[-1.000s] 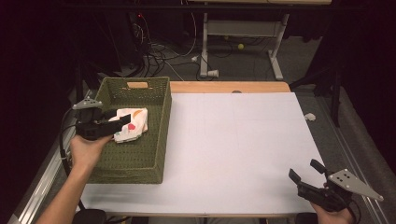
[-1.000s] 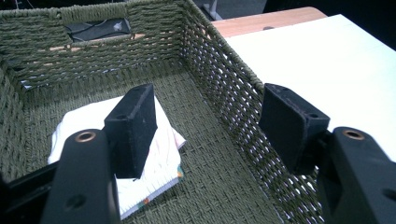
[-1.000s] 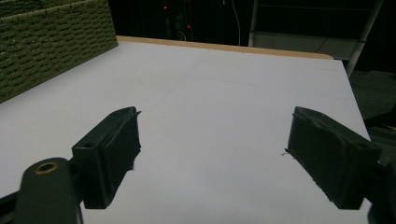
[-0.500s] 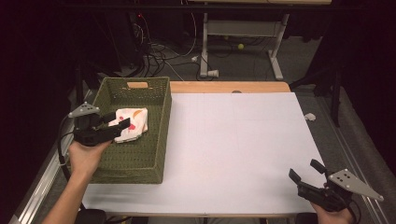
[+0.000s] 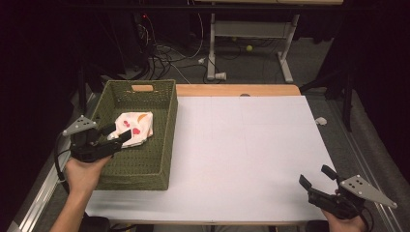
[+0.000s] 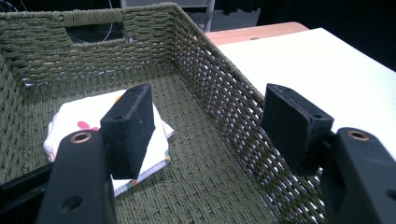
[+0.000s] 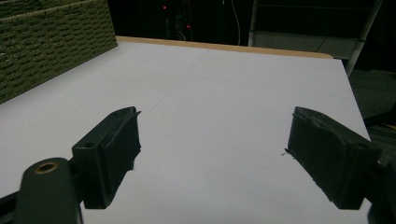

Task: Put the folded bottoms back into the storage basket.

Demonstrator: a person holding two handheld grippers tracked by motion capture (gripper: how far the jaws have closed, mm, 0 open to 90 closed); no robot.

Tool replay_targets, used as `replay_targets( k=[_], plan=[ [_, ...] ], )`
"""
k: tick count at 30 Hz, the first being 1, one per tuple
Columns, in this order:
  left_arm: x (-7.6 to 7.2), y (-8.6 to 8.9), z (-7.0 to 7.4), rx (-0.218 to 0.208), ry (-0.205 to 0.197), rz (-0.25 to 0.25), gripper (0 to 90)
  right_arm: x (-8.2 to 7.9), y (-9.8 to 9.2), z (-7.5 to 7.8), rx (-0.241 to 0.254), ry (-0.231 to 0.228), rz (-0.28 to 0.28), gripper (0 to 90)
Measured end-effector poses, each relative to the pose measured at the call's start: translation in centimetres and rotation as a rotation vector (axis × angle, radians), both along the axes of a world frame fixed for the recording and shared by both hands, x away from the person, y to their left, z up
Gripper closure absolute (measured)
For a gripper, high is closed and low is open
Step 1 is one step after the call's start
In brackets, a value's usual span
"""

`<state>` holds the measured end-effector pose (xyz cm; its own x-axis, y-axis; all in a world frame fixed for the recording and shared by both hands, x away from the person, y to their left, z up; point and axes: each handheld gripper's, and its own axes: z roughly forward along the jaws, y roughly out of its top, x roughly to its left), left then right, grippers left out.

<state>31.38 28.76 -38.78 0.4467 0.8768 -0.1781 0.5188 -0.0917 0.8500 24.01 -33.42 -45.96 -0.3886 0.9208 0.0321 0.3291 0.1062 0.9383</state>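
Observation:
A green woven basket (image 5: 145,169) stands at the table's left. In it lies a folded white cloth (image 5: 135,126) with red and orange spots. My left gripper (image 5: 118,133) hovers over the basket's near-left part, pointing at the cloth, open, nothing between its jaws. In the left gripper view the cloth (image 6: 84,126) lies on the basket floor behind the left jaw, and the gripper (image 6: 212,126) gapes toward the basket wall (image 6: 210,60). My right gripper (image 5: 316,176) is open over the table's near-right corner. In the right gripper view it (image 7: 215,154) is empty over bare white table.
The white table top (image 5: 241,145) stretches right of the basket, with a wooden strip (image 5: 237,90) along its far edge. Beyond it are a dark floor, cables and desk legs. The basket's side (image 7: 51,42) shows far left in the right gripper view.
My left gripper has drawn back toward the near-left of the basket, away from the cloth, which stays put. The right gripper has not moved.

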Motion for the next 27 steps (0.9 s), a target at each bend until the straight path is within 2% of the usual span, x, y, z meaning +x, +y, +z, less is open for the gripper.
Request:
replay_targets(
  k=[11,19,27],
  plan=[
    [-1.3,0.1,-0.3,0.003,-0.012,-0.001,33.1,0.0,0.0,0.0,-0.004,-0.002,0.003,17.6],
    [-2.5,0.1,-1.0,0.031,-0.019,-0.002,31.2,0.0,0.1,0.0,-0.006,-0.004,0.004,17.6],
    [-3.7,0.3,-1.3,0.028,-0.032,0.003,31.2,0.0,0.1,0.0,-0.008,-0.004,0.004,17.7]
  ],
)
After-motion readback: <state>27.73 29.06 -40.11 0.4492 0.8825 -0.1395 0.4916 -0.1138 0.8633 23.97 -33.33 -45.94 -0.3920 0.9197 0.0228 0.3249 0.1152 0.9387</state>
